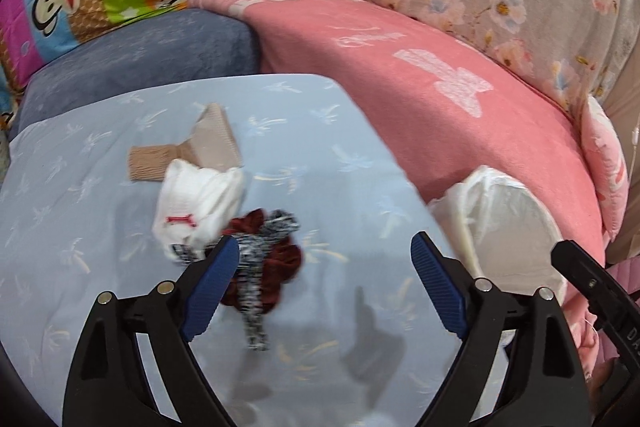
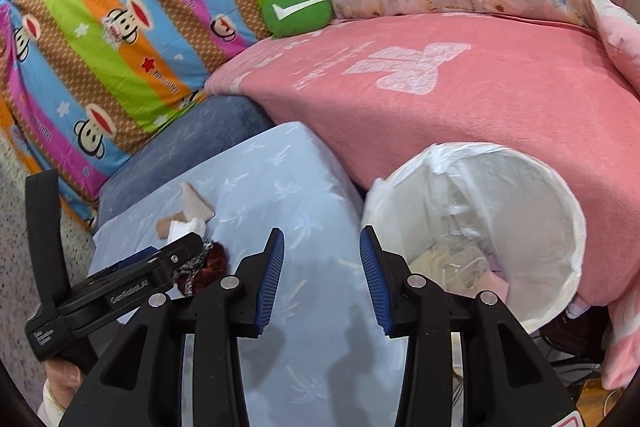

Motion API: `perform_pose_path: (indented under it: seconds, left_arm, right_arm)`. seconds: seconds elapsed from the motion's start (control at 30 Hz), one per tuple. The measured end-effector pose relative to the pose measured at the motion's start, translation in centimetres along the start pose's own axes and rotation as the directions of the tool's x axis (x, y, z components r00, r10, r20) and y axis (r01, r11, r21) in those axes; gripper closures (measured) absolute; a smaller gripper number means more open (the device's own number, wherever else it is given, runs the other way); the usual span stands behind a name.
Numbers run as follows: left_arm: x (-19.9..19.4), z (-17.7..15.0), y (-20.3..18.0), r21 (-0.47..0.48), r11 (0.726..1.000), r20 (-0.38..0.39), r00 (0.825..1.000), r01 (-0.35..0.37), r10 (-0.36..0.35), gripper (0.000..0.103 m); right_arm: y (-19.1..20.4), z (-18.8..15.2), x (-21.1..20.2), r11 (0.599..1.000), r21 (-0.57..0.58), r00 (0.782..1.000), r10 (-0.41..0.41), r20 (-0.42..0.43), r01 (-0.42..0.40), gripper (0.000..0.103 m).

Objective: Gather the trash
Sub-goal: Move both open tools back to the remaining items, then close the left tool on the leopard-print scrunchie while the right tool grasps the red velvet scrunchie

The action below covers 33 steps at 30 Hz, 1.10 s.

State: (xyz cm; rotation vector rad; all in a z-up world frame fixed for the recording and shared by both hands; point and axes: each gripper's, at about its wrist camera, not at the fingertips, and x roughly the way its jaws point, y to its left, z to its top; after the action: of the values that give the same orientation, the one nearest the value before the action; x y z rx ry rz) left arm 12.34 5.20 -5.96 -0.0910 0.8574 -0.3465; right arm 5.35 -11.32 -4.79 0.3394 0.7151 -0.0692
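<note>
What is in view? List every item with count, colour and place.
cardboard: two pieces, brown, far part of the blue sheet
cloth: one, white, beside the cardboard
scrunchie: one, dark red, mid sheet
band: one, black-and-white, across the scrunchie
bin: one, white-lined, right of the sheet, litter inside
sheet: one, pale blue
blanket: one, pink, behind the bin
pillow: one, striped, back left
cushion: one, green, at the back
left hand-held gripper: open, over the sheet
right hand-held gripper: open, beside the bin

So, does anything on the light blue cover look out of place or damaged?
Yes. A torn cardboard piece, a crumpled white cloth and a dark red and grey fabric tangle lie loose on the light blue cover, left of the lined bin.
</note>
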Motion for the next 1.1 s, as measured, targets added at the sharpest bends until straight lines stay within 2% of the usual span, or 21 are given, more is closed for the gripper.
perform_pose_path:
  seconds: [0.3,0.33,0.4,0.5,0.57,0.67,1.1]
  left_arm:
    - [1.6,-0.5,3.7,-0.035,0.998,-0.039,0.998,-0.047,0.045,0.02]
    - [1.8,-0.5,3.9,-0.036,0.998,-0.043,0.998,-0.046,0.044,0.024]
    - [2.2,-0.6,4.2,-0.038,0.999,-0.063,0.998,-0.034,0.031,0.034]
    - [3.1,-0.8,4.7,-0.053,0.998,-0.101,0.995,-0.02,0.015,0.055]
    - [3.2,-0.9,5.2,-0.071,0.997,-0.122,0.992,-0.002,-0.006,0.076]
    - [2.5,-1.0,6.1,-0.106,0.994,-0.116,0.992,0.03,-0.042,0.09]
    - [-1.5,-0.8,9.4,-0.187,0.981,-0.039,0.997,0.057,-0.065,0.094]
  right_arm:
    - [4.3,-1.4,3.1,0.998,-0.05,0.997,0.035,-0.063,-0.038,0.064]
    - [4.7,-1.4,3.4,0.998,-0.053,0.997,0.037,-0.068,-0.041,0.064]
    - [5.4,-1.6,4.1,0.997,-0.06,0.996,0.041,-0.081,-0.046,0.064]
    - [6.1,-2.0,4.9,0.996,-0.067,0.994,0.046,-0.098,-0.052,0.064]
    - [6.6,-2.2,5.3,0.996,-0.076,0.993,0.047,-0.107,-0.056,0.064]
    - [7.3,-2.5,6.0,0.994,-0.088,0.991,0.05,-0.12,-0.061,0.064]
    - [11.5,-3.9,10.2,0.984,-0.129,0.975,0.093,-0.2,-0.12,0.064]
